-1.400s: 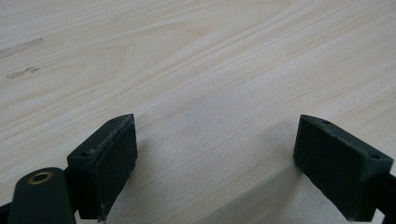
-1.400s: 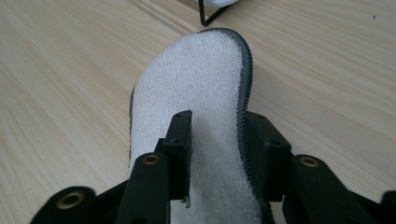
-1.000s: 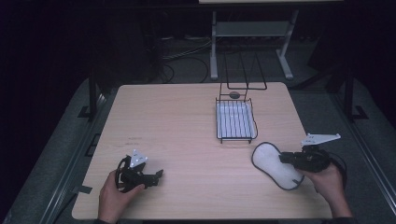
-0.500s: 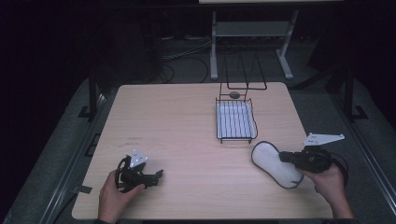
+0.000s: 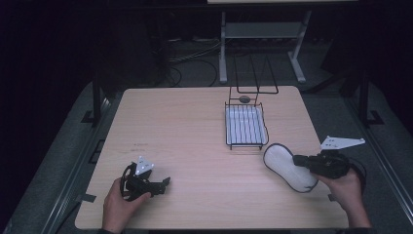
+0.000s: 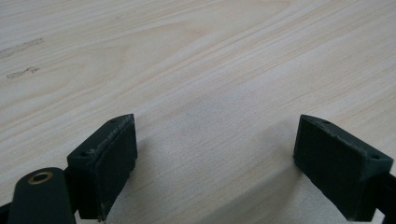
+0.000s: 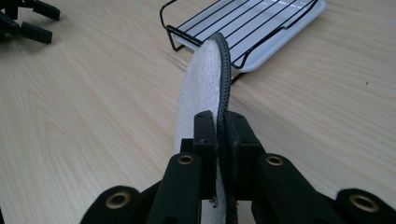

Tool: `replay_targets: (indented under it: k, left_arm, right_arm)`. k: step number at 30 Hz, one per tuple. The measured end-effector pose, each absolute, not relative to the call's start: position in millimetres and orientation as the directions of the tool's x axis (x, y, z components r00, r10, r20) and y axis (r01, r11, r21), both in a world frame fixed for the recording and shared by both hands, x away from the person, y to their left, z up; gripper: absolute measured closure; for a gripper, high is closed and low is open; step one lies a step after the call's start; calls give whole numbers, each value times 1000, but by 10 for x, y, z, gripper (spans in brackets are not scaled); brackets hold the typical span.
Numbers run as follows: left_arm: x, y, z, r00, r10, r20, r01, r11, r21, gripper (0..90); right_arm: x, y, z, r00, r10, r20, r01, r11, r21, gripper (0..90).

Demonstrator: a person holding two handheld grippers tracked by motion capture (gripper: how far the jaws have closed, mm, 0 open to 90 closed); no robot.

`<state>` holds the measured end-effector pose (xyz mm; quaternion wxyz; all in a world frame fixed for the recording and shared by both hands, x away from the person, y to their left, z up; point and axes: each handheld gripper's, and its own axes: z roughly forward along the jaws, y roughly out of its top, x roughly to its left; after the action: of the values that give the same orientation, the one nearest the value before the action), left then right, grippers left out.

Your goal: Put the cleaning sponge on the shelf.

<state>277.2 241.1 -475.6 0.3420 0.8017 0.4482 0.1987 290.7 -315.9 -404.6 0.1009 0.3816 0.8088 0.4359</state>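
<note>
A white oval pad with a black rim (image 5: 286, 166) sits at the table's right front, tilted up on its edge (image 7: 201, 79). My right gripper (image 5: 298, 161) is shut on the pad's near end, and both pads (image 7: 205, 135) press on its rim. Those jaws have just been closing with the pad between them. My left gripper (image 5: 163, 183) rests on the table at the left front, held by a hand. Its jaws stand wide open over bare wood (image 6: 215, 154) with nothing between them.
A black wire rack on a white tray (image 5: 246, 126) (image 7: 243, 28) stands just beyond the pad, right of the table's middle. Behind the rack are a small dark round object (image 5: 244, 99) and an upright wire frame (image 5: 255, 73). The left gripper (image 7: 28, 23) lies far off across the wooden table (image 5: 185, 131).
The right hand has shifted slightly to the right with the pad in its jaws. The left hand and its gripper have stayed where they were.
</note>
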Motion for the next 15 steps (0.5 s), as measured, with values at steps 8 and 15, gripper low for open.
replay_targets:
  k: [8, 15]
  left_arm:
    - [2772, 2411, -4756, 519, 855, 12, 583, -364, 726, 127]
    - [2772, 2411, -4756, 519, 855, 12, 583, -364, 726, 127]
  right_arm:
    - [2928, -3178, -3962, -681, 714, 160, 510, 307, 803, 839]
    - [2965, -3208, -3882, -668, 727, 159, 498, 278, 821, 838]
